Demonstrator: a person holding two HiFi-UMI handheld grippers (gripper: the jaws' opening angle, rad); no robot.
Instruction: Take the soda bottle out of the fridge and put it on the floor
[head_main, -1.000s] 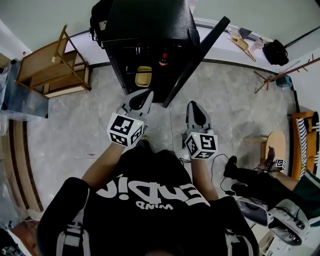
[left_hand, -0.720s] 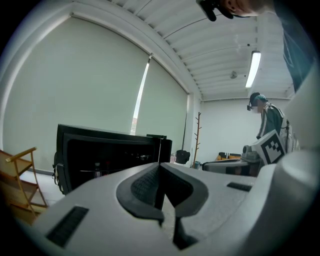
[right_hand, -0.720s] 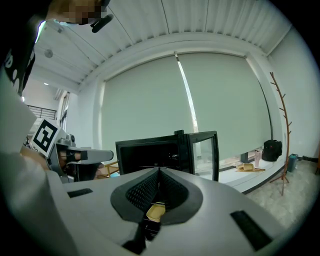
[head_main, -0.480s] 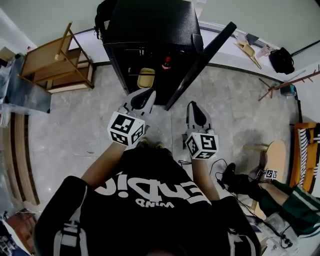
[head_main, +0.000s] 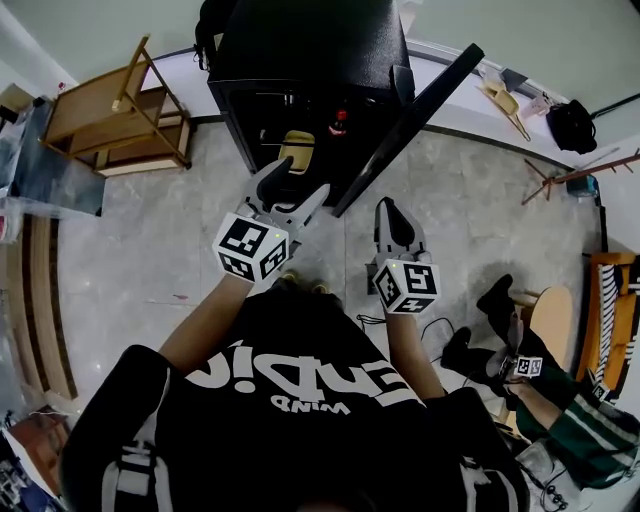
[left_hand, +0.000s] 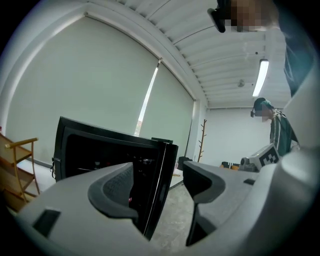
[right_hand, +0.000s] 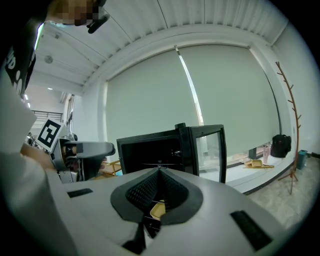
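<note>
L gripper (head_main: 298, 180): jaws wide apart, just been opening, nothing betw. R gripper (head_main: 392, 207): jaws pressed together, empty. Soda bottle (head_main: 340, 122) inside fridge (head_main: 300, 50), red cap showing, near yellow tub (head_main: 295, 150). Door (head_main: 412, 122) swung open.

Head view: steeply down over the fridge (head_main: 300, 50). Both gripper views: low, near, facing its open front.
</note>
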